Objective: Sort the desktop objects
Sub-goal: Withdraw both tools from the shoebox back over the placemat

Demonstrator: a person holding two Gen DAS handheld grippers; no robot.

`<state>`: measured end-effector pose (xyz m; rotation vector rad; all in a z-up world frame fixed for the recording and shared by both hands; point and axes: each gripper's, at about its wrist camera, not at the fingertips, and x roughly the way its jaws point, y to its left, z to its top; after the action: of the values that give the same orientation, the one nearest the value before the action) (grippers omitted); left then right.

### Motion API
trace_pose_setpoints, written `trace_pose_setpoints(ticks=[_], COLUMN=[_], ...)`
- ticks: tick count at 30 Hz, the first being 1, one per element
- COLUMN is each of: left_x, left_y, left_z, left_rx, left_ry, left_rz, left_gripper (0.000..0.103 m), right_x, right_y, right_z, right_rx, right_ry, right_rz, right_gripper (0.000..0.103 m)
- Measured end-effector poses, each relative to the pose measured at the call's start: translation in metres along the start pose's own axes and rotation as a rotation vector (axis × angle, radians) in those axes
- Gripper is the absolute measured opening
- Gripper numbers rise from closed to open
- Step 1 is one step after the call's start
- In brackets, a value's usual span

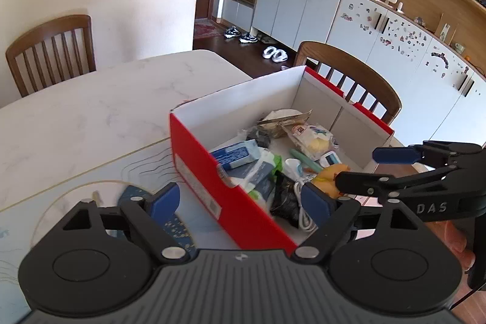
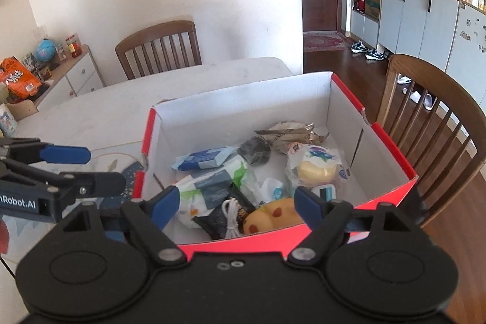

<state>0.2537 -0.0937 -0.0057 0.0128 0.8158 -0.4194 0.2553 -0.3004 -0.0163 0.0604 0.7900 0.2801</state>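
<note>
**One red box, two released hand-held grippers**

Left wrist view: one red box [image 1: 212,181] with white inner walls stands on the pale marble bench [image 1: 91,105], and everything here is placed against it. The left hand-held gripper [image 1: 243,199] hangs over the box's near corner with its jaws spread wide and nothing between them; one blue pad sits outside the box's left wall, the other over its contents. The right hand-held gripper [image 1: 361,169] reaches in from the box's right side, likewise released and empty. Inside the box lie one blue packet [image 1: 234,155], one white-and-green wipes pack [image 1: 262,172], one white cable [image 1: 303,214], one black wrapper [image 1: 284,199], one yellow soft toy [image 1: 326,176], one bagged yellow bun [image 1: 313,138] and one brown foil pouch [image 1: 284,117]. Two wooden chairs stand around the bench: one [image 1: 51,50] beyond the box's left, one [image 1: 355,81] behind its far right wall.

Right wrist view: the same single red box [image 2: 391,141] fills the middle. The right hand-held gripper [image 2: 235,204] hovers above its near wall, jaws apart and holding nothing. The left hand-held gripper [image 2: 106,169] stands just left of the box, open too. One dark blue speckled item [image 2: 130,178] lies on the bench beside the box's left wall; what it is I cannot tell. The seven counted things lie within the box.
</note>
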Motion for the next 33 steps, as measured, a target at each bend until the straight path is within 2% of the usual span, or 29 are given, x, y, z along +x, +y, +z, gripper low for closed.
trace_pose_setpoints(ticks=[3, 19, 33], left_x=[-0.008, -0.039, -0.048], left_y=[0.002, 0.015, 0.025], left_z=[-0.005, -0.024, -0.049], left_rx=[0.017, 0.035, 0.010], left_ry=[-0.016, -0.045, -0.026], left_rz=[0.016, 0.025, 0.019], left_gripper=[0.103, 0.103, 0.103], right_x=[-0.006, -0.036, -0.043], right_y=[0.005, 0.033, 0.048], right_z=[-0.003, -0.026, -0.044], right_rx=[-0.007, -0.036, -0.004], right_ry=[-0.014, -0.068, -0.049], right_rz=[0.000, -0.057, -0.066], right_gripper=[0.088, 0.091, 0.091])
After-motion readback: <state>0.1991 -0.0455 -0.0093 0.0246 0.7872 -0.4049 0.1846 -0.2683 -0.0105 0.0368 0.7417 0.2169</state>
